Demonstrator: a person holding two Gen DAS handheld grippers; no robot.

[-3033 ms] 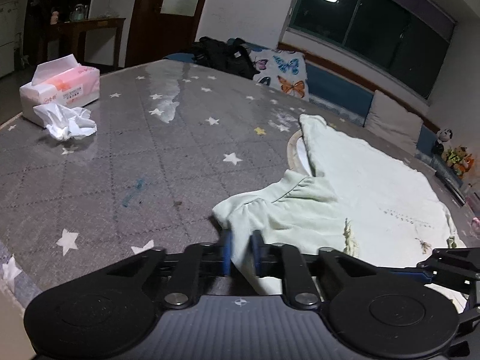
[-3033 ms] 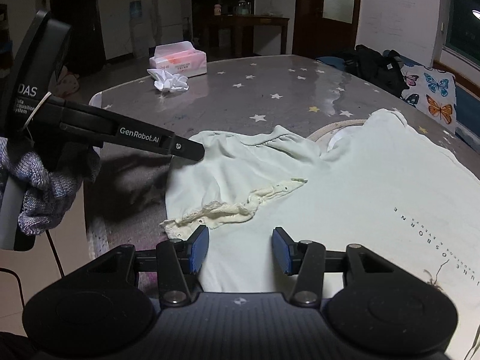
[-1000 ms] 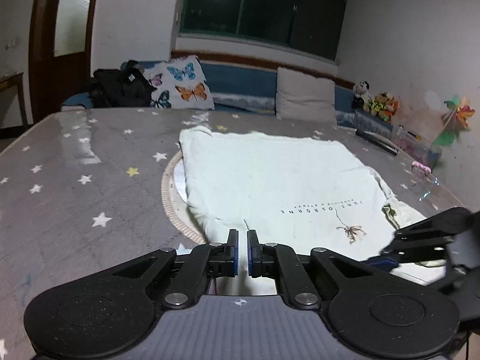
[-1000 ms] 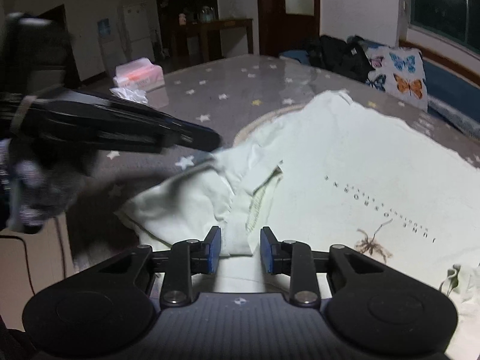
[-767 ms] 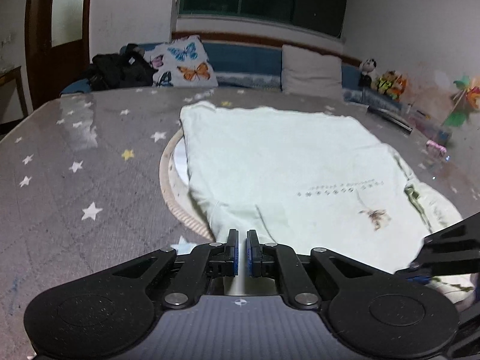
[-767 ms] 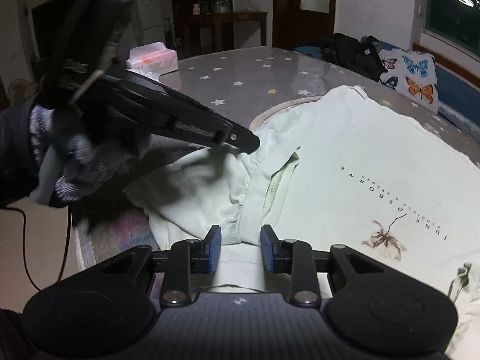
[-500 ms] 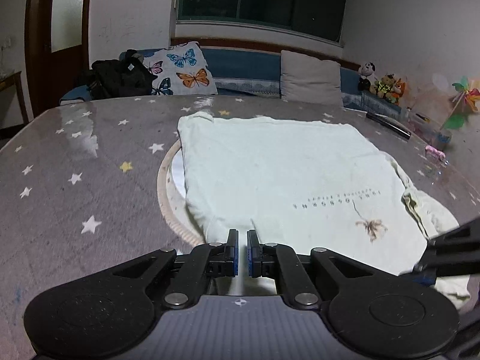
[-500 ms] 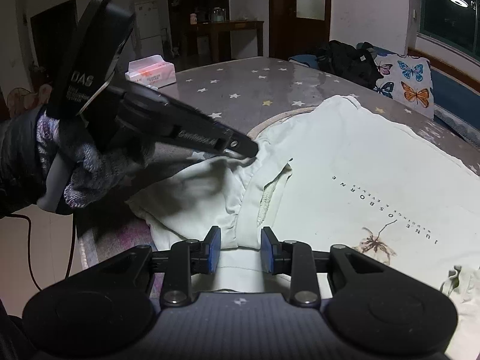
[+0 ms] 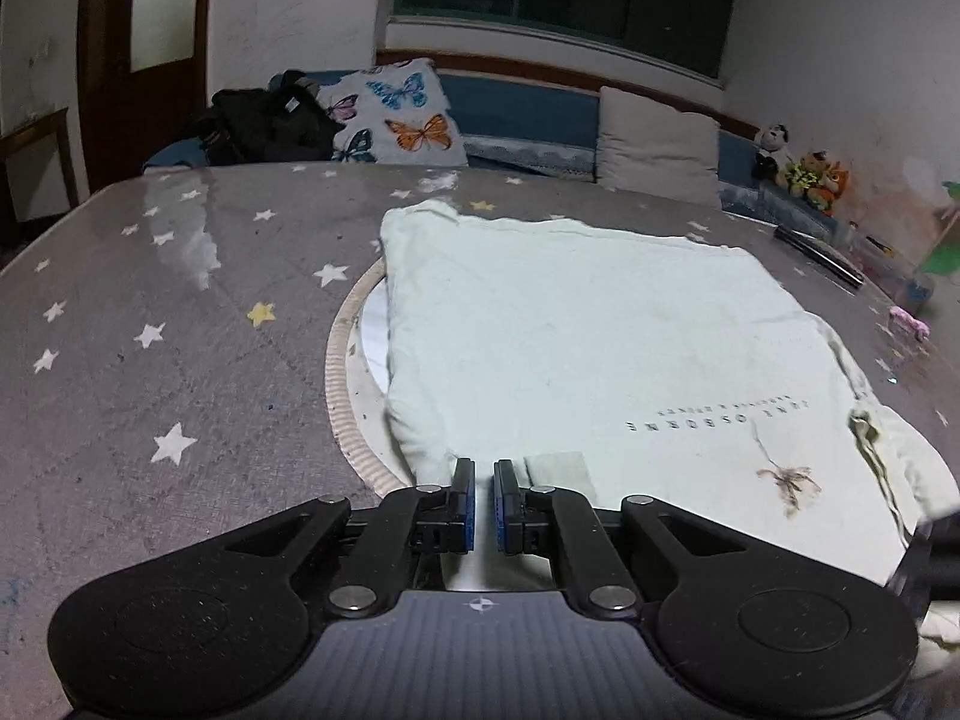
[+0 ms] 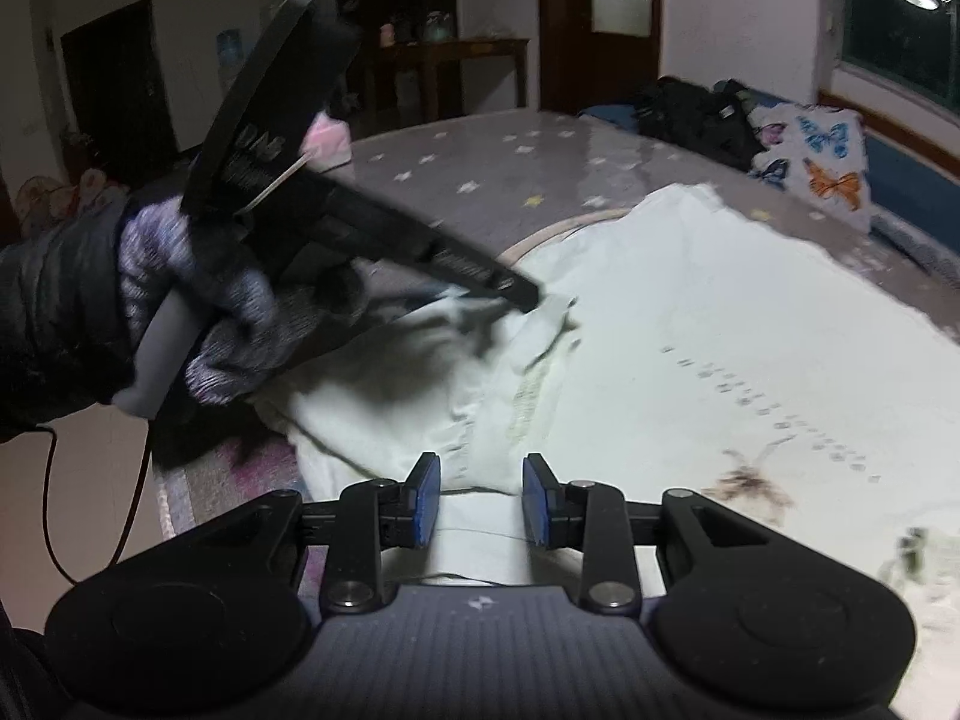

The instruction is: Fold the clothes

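Observation:
A pale green T-shirt (image 9: 600, 348) with a small dark print lies spread on the star-patterned table (image 9: 150, 360). My left gripper (image 9: 483, 483) is shut on a fold of its sleeve. In the right wrist view that left gripper (image 10: 531, 300), held by a gloved hand (image 10: 198, 300), holds the sleeve over the shirt (image 10: 750, 312) body. My right gripper (image 10: 480, 495) sits at the shirt's near edge. Its blue pads stand a little apart, with bunched fabric filling the gap between them. The picture there is blurred.
A round turntable rim (image 9: 339, 372) shows under the shirt's left side. A butterfly cushion (image 9: 402, 114), a black bag (image 9: 264, 120) and a beige cushion (image 9: 654, 144) line the far bench. A pink tissue box (image 10: 327, 138) stands far left. Small items (image 9: 816, 255) lie at the table's right edge.
The left gripper has carried the sleeve from beside the shirt over onto its body, sinking slightly at the end. The right gripper's jaws narrowed from wide open onto the shirt edge.

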